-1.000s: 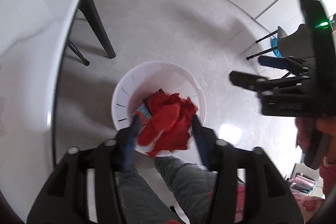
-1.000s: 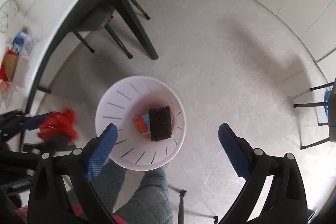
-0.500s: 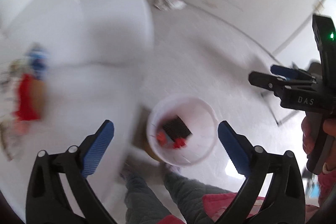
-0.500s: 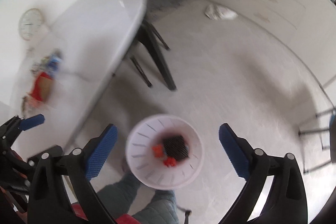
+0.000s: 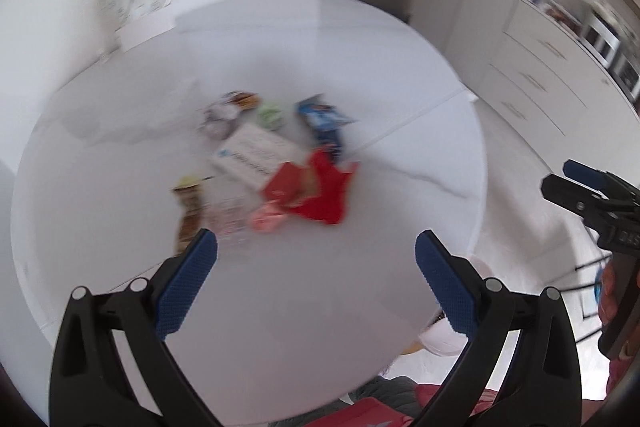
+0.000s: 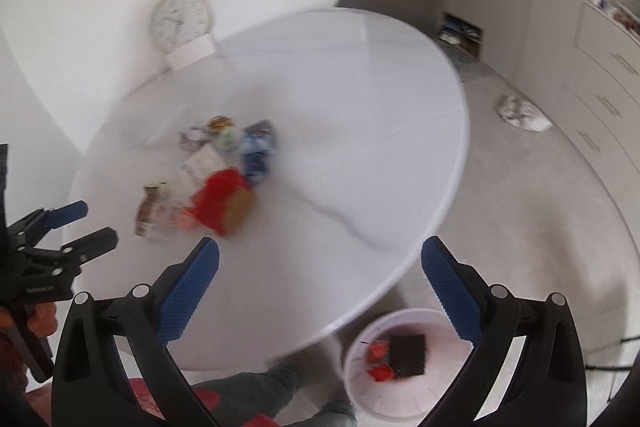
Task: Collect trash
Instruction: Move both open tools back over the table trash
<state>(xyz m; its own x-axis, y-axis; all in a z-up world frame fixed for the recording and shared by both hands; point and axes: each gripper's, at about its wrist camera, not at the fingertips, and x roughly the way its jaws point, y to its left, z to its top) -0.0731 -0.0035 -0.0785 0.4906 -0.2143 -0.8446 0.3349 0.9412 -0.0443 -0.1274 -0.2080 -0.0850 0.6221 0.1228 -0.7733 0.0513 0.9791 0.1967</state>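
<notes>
Both claws, left gripper (image 5: 316, 255) and right gripper (image 6: 320, 263), gape wide and empty above the table (image 6: 360, 107); next, judging, grab the red wrapper (image 5: 320, 195).

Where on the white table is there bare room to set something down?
On the table, bare patches are the near strip between the trash pile and both grippers, and the wide side toward the bin. By the clock it is bare too. The pile itself is crowded.
</notes>
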